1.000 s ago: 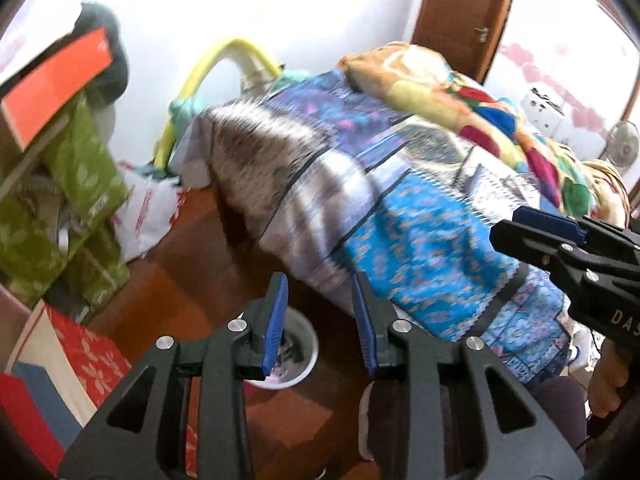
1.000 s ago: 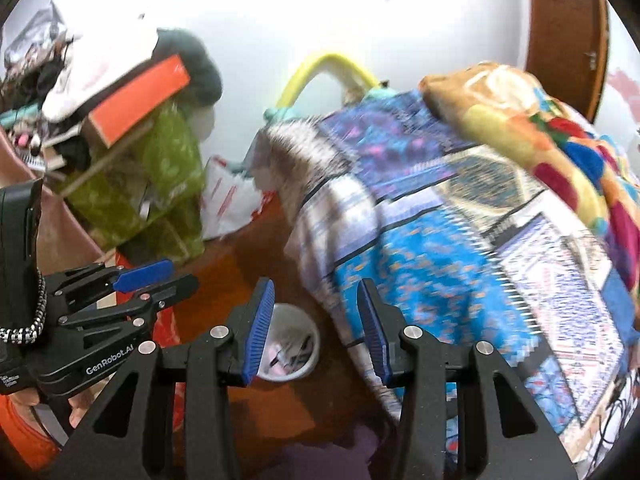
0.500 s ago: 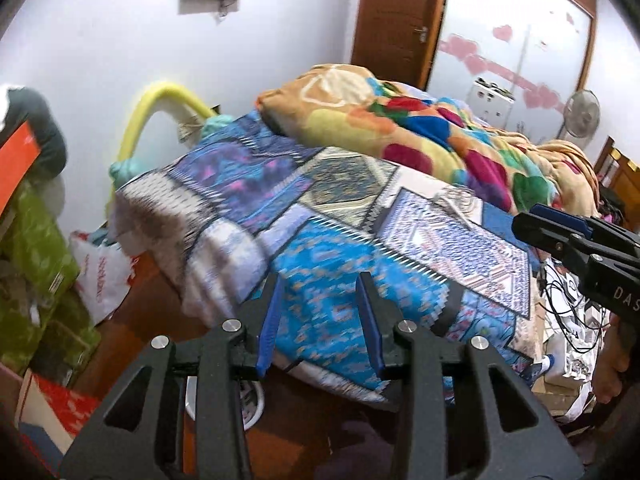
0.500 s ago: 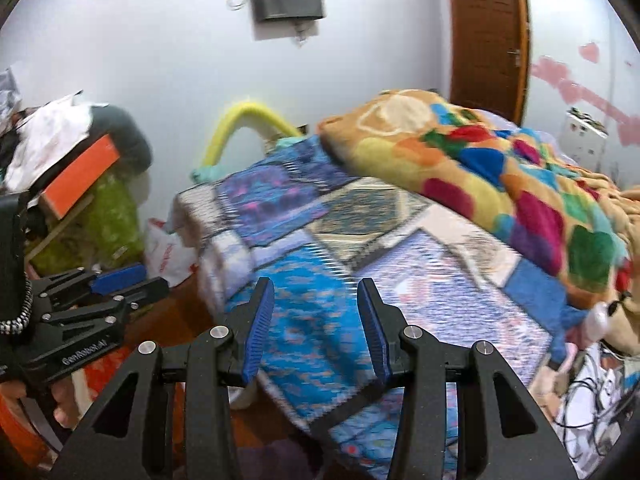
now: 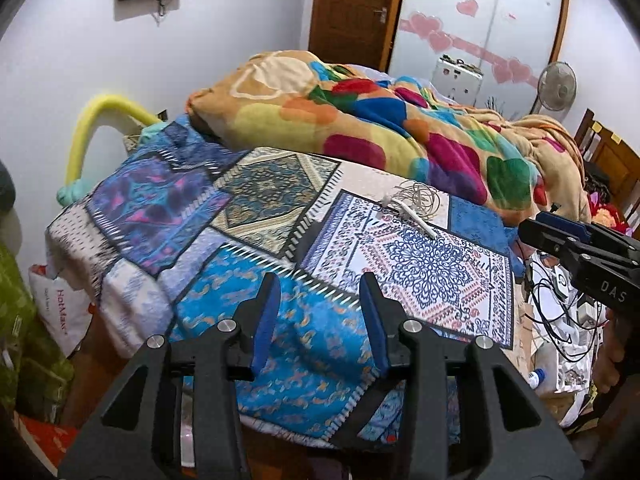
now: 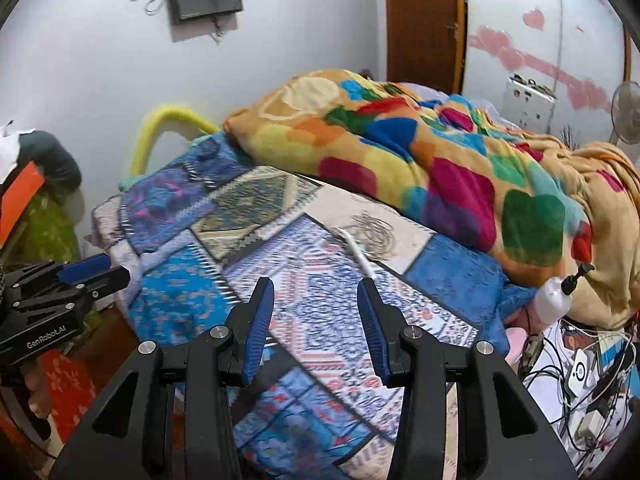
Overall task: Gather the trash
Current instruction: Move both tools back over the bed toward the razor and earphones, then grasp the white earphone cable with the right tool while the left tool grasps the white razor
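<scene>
both wrist views side by side, close above the bed (image 5: 404, 264), sharing its patchwork cover

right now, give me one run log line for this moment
left gripper: open, empty | right gripper: open, empty | white stick on bed, untouched

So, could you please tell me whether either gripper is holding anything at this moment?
Nothing is held: the left gripper and right gripper are both open and empty above the patchwork bedspread.

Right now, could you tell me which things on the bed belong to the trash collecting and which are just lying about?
Job: thin white stick; tangled wiry strands; open left tongs; open right tongs.
Lying about: multicoloured fleece blanket; blue patchwork bedspread.
</scene>
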{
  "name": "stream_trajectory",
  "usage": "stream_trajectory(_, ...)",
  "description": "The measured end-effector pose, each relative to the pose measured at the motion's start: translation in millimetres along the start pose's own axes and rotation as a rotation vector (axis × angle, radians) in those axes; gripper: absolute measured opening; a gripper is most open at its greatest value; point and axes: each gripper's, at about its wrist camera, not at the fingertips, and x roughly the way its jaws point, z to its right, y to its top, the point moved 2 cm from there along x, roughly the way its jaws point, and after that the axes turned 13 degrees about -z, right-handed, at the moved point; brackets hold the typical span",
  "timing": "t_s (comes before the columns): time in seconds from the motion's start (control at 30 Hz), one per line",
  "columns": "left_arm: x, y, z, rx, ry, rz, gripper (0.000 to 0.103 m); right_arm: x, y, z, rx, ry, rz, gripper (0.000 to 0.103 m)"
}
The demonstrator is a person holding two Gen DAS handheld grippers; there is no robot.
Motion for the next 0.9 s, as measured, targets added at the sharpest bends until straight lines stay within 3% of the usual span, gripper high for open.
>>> stream_trajectory(0.6, 117.8, 56.6, 30.0, 0.041, -0.066, -0.097, 0.045, 107.7, 38.7, 79.1, 0.142, 0.032, -0.128, 0.04)
stream_trajectory(0.9, 164.1, 78.9, 40.9, 0.056, -0.088, -0.126, 0.045, 161.4, 69.3, 84.8, 0.128, 0.045, -0.168, 0.04)
